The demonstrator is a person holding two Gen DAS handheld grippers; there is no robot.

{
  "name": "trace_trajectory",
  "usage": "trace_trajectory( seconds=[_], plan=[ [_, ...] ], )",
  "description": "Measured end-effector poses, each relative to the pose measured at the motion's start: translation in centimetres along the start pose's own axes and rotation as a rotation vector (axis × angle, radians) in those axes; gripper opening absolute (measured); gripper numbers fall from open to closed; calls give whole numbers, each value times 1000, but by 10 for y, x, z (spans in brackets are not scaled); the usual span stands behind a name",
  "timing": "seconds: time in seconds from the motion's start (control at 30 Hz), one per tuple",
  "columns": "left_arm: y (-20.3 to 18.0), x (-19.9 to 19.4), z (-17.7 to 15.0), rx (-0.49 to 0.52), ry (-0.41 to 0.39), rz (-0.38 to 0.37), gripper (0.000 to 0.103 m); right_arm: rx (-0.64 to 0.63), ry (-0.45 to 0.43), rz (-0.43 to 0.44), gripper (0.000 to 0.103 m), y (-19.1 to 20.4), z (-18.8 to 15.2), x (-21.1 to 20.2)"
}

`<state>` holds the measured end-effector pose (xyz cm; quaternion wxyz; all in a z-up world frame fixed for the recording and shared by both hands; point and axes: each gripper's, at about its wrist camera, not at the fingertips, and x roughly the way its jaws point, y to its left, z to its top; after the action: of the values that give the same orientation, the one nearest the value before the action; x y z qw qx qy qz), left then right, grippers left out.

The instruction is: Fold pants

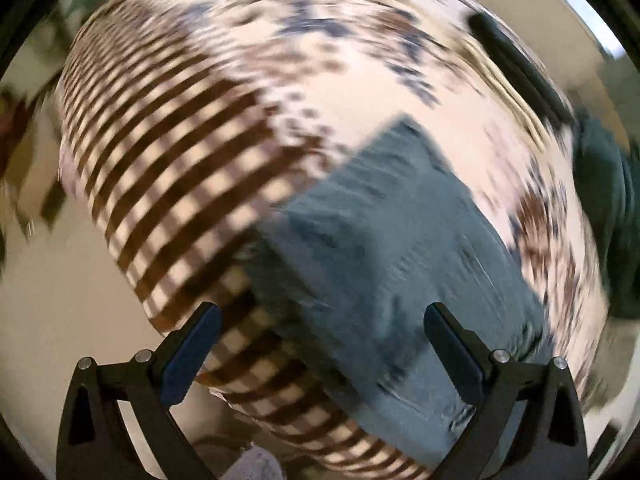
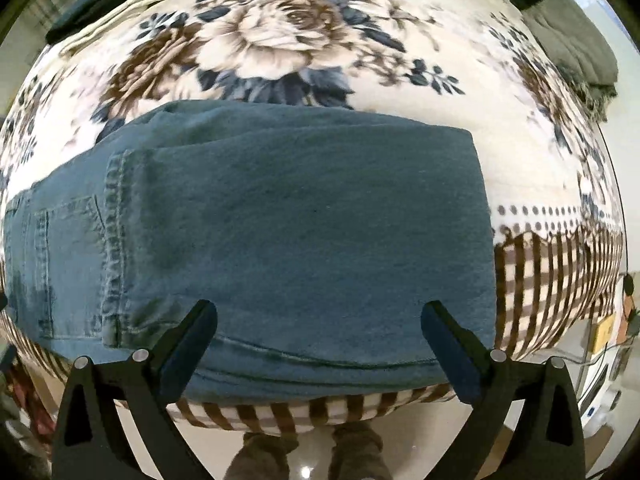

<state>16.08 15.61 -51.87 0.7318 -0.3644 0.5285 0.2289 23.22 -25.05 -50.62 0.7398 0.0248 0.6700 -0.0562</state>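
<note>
Blue denim pants [image 2: 288, 236] lie folded into a flat rectangle on a floral blanket [image 2: 272, 40] over a table, near its front edge. A back pocket and a stitched seam show at the left end. My right gripper [image 2: 320, 320] is open and empty, hovering above the near edge of the pants. In the left wrist view the pants [image 1: 392, 248] appear blurred, seen from the table's corner. My left gripper [image 1: 322, 324] is open and empty above their near end.
The blanket has a brown checked border [image 2: 560, 280] that hangs over the table edges. Dark and olive garments [image 2: 572, 44] lie at the far right corner, and another dark item [image 2: 80, 12] at the far left. The person's legs [image 2: 312, 456] stand below the front edge.
</note>
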Motion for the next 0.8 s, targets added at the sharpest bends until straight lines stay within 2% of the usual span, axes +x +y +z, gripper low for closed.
trace_trajectory(
  seconds=[0.13, 0.23, 0.37, 0.43, 0.47, 0.5, 0.53, 0.63, 0.7, 0.8],
  plan=[
    [24, 23, 9, -164, 23, -90, 103, 38, 45, 24, 103, -3, 4, 15],
    [29, 44, 12, -215, 43, -78, 103, 24, 59, 7, 103, 0, 6, 24],
    [34, 58, 16, -298, 27, -120, 102, 2, 67, -1, 103, 8, 8, 31],
    [31, 45, 15, -311, -28, -148, 80, 0, 67, 6, 103, 11, 9, 33],
    [30, 37, 14, -307, -52, -153, 53, -5, 66, 8, 103, 13, 10, 33],
    [29, 28, 14, -305, -79, -144, 38, -8, 65, 9, 103, 15, 10, 34],
    [31, 19, 12, -316, -104, -156, 35, -10, 65, 11, 103, 16, 10, 34],
    [42, 18, 5, -342, -119, -213, 35, -18, 64, 12, 103, 22, 10, 34],
    [53, 36, 5, -369, -92, -262, 54, -23, 66, 20, 103, 27, 12, 35],
    [68, 57, 9, -455, -62, -379, 65, -30, 64, 32, 103, 39, 15, 33]
  ],
)
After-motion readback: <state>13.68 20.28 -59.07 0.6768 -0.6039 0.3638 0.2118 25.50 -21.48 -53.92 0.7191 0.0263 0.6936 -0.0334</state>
